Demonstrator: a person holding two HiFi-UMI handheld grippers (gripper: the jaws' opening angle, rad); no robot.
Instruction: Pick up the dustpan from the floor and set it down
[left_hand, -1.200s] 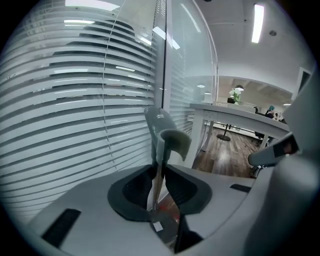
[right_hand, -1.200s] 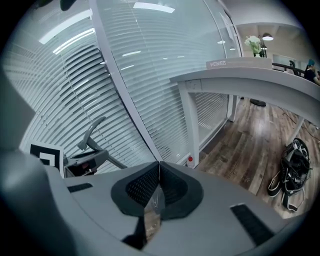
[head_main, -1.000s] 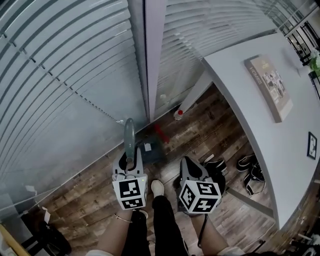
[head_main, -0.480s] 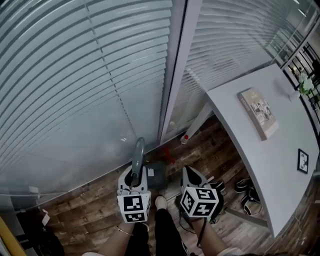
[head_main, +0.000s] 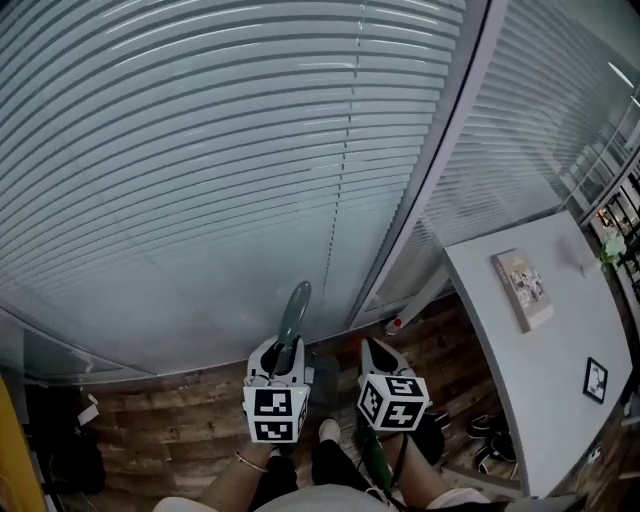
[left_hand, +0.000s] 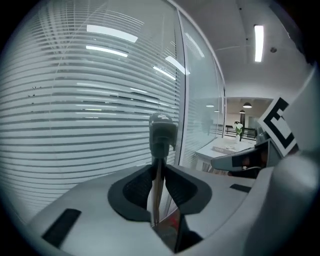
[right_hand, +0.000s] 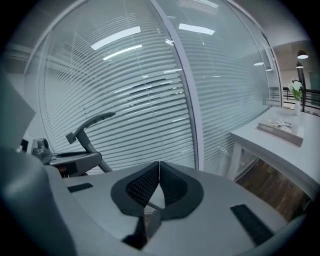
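Blinds (head_main: 200, 150) ahead, table (head_main: 545, 400) right — dustpan (left_hand: 162, 134) in left gripper (left_hand: 158, 187)

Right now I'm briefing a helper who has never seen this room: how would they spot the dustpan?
Find the wall of blinds and the pale post that splits it. Below the post, two grippers hang side by side over the wood floor; the dustpan is in the left gripper. Its grey-green handle sticks up past the jaws, while the right gripper's jaws are together.
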